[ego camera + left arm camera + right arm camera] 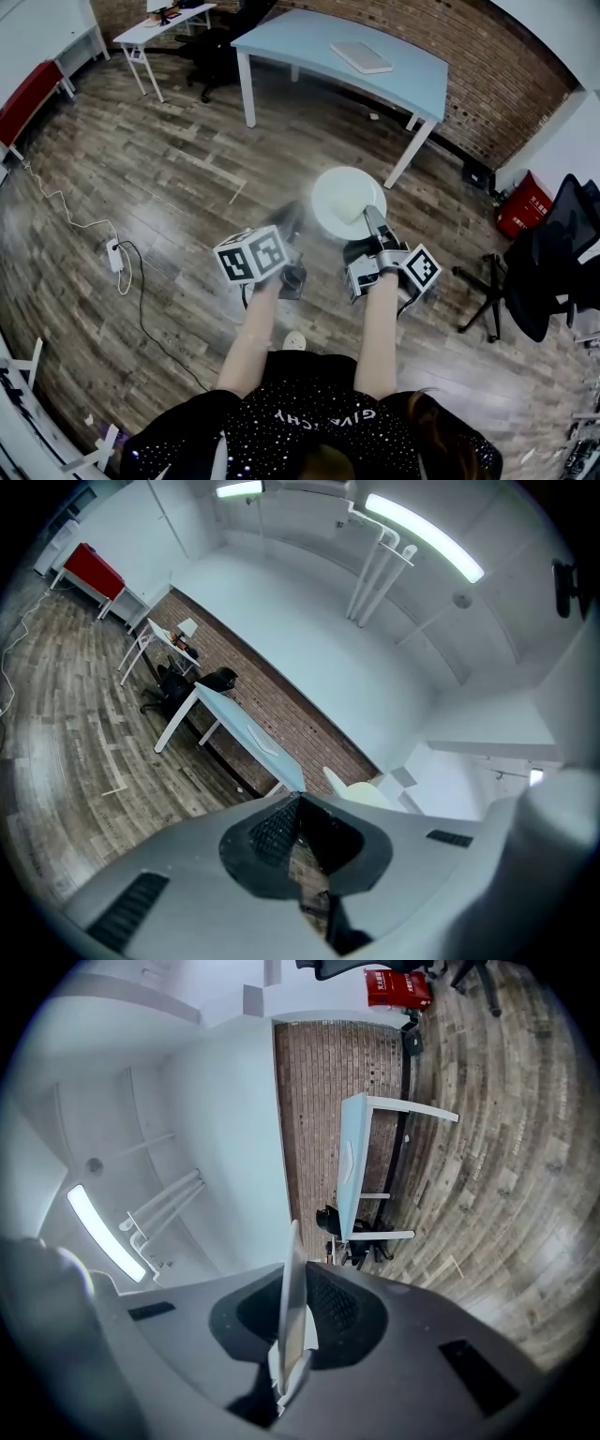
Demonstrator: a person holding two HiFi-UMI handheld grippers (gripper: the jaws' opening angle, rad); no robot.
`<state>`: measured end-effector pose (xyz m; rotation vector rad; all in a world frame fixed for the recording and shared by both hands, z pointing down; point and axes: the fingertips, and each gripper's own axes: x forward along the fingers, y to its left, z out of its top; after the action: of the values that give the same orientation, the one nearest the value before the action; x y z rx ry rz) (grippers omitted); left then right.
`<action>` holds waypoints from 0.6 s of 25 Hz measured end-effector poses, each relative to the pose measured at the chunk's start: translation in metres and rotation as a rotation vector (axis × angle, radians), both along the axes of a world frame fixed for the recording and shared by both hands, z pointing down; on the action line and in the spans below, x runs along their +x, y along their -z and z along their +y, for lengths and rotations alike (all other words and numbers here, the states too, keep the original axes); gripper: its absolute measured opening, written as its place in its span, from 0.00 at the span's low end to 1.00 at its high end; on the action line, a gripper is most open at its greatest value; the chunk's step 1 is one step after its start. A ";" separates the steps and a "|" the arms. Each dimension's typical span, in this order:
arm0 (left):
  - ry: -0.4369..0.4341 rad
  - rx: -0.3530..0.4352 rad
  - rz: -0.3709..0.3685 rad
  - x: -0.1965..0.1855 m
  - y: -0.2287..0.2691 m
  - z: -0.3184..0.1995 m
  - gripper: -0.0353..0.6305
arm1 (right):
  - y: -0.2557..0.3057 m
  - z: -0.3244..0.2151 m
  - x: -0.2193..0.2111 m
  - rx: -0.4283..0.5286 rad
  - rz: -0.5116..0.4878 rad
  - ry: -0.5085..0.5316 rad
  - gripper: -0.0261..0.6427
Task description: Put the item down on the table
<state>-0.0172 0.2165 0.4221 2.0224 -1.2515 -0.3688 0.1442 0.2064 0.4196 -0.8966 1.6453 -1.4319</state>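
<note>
Right gripper view | right claw (300, 1279) grips plate (292, 1312), seen edge-on only

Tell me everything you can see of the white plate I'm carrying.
The plate is round, plain white and smooth, with a thin rim. It is held in mid-air above the wooden floor, short of the blue table, with its face towards the head camera. The right gripper clamps its near edge, and it sits edge-on between the jaws. Nothing else touches it.

White plate (336, 190); pale blue table (309, 47); brown brick wall (487, 84); wood-grain floor (141, 178).
</note>
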 end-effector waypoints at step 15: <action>0.003 -0.019 -0.005 0.004 -0.014 -0.016 0.07 | -0.024 -0.009 0.007 -0.040 -0.023 -0.005 0.09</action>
<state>-0.0136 0.2006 0.4364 2.0069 -1.2564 -0.3516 0.1510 0.1974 0.4441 -0.9030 1.6010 -1.4711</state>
